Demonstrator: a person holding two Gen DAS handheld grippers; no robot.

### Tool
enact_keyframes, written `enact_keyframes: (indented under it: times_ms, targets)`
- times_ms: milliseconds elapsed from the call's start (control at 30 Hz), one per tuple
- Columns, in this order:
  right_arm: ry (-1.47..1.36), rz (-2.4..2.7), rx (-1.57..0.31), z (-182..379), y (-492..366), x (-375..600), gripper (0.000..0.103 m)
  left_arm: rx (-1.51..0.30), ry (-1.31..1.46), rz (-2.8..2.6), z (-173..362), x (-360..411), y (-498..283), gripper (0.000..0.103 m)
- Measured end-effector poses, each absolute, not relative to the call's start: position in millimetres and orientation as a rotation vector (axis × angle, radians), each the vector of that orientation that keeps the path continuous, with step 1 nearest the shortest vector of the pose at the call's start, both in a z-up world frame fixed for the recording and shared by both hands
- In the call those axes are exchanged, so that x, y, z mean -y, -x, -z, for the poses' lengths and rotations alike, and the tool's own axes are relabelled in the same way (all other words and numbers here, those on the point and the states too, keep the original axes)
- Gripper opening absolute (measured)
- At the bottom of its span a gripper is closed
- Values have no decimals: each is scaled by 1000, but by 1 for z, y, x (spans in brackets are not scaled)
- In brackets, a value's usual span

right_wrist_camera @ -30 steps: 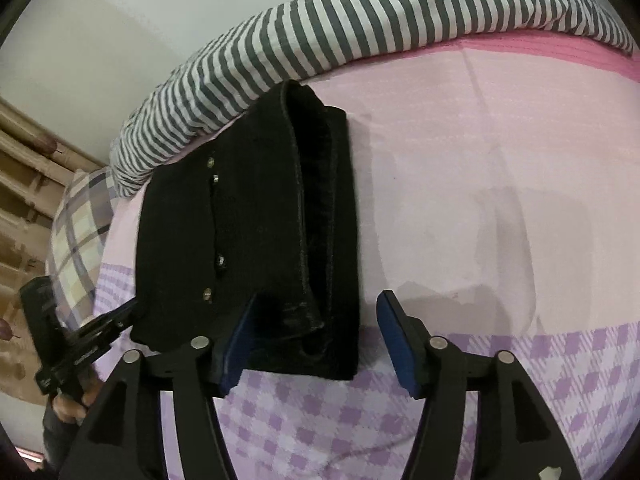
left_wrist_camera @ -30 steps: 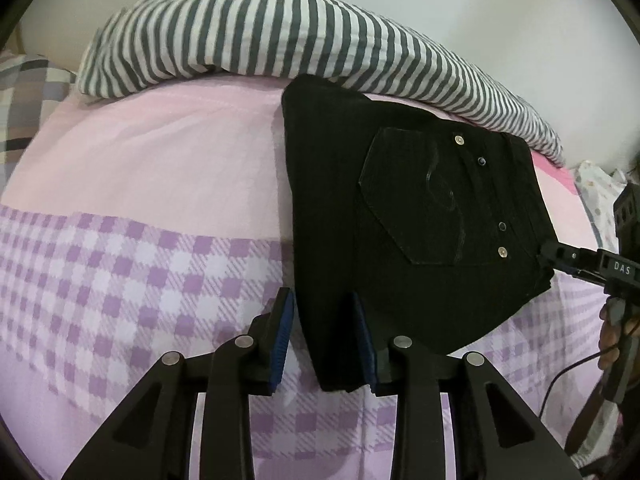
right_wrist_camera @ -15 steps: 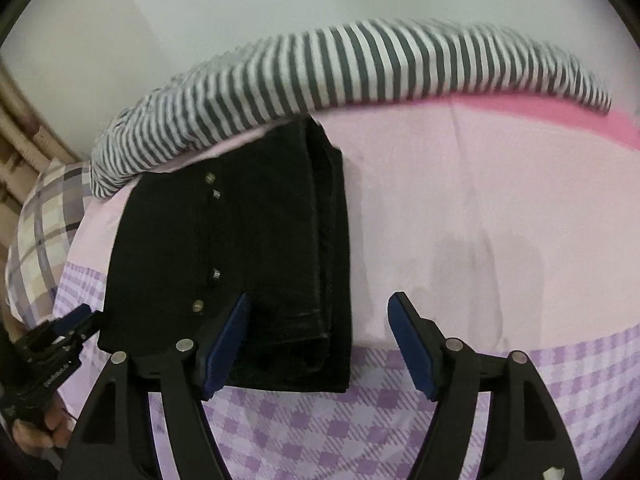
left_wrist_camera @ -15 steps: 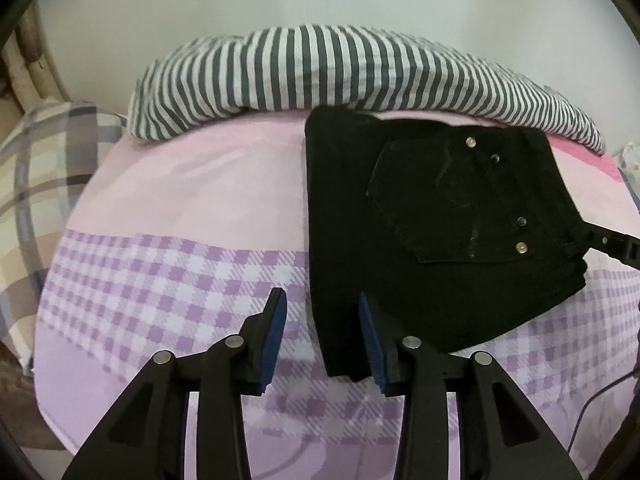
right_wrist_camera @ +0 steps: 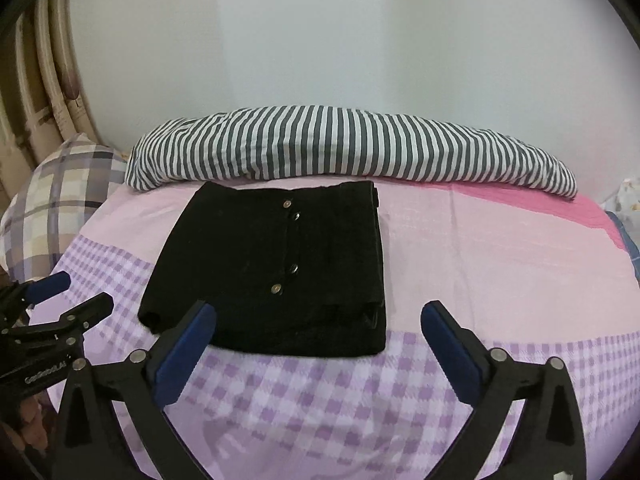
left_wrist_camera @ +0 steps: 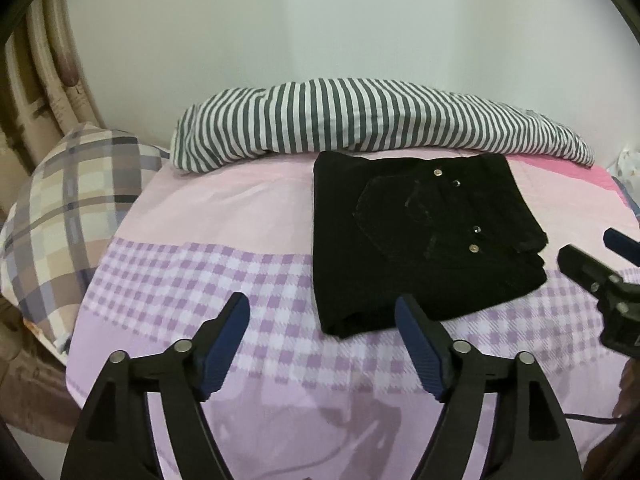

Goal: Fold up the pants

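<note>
The black pants [left_wrist_camera: 416, 240] lie folded into a compact rectangle on the bed, back pocket and metal rivets up; they also show in the right wrist view [right_wrist_camera: 276, 272]. My left gripper [left_wrist_camera: 322, 316] is open and empty, hovering near the pants' front left corner. My right gripper [right_wrist_camera: 318, 322] is open and empty, hovering in front of the pants' near edge. The right gripper also shows at the right edge of the left wrist view [left_wrist_camera: 592, 264], and the left gripper at the left edge of the right wrist view [right_wrist_camera: 60, 300].
The bed has a pink and purple checked sheet [right_wrist_camera: 480, 264]. A grey and white striped duvet roll [right_wrist_camera: 344, 144] lies behind the pants against the wall. A plaid pillow [left_wrist_camera: 68, 208] sits at the left. A curtain [left_wrist_camera: 36, 80] hangs at the far left.
Both grippers have pulled back and up from the pants. The left gripper was narrowly open at the pants' corner and is now wide open. The pants stay folded.
</note>
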State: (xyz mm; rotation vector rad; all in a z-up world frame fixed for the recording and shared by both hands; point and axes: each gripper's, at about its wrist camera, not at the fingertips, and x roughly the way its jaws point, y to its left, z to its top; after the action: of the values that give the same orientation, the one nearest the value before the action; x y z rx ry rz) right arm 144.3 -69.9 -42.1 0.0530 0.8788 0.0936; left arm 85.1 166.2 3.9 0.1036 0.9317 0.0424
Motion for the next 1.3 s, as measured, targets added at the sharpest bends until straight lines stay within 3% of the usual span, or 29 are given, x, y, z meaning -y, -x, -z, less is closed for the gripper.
enact_keyframes:
  times_ms: [1300]
  targets:
    - [-21, -105, -906, 50, -99, 54, 102, -901, -110, -60, -16, -153, -36, 82]
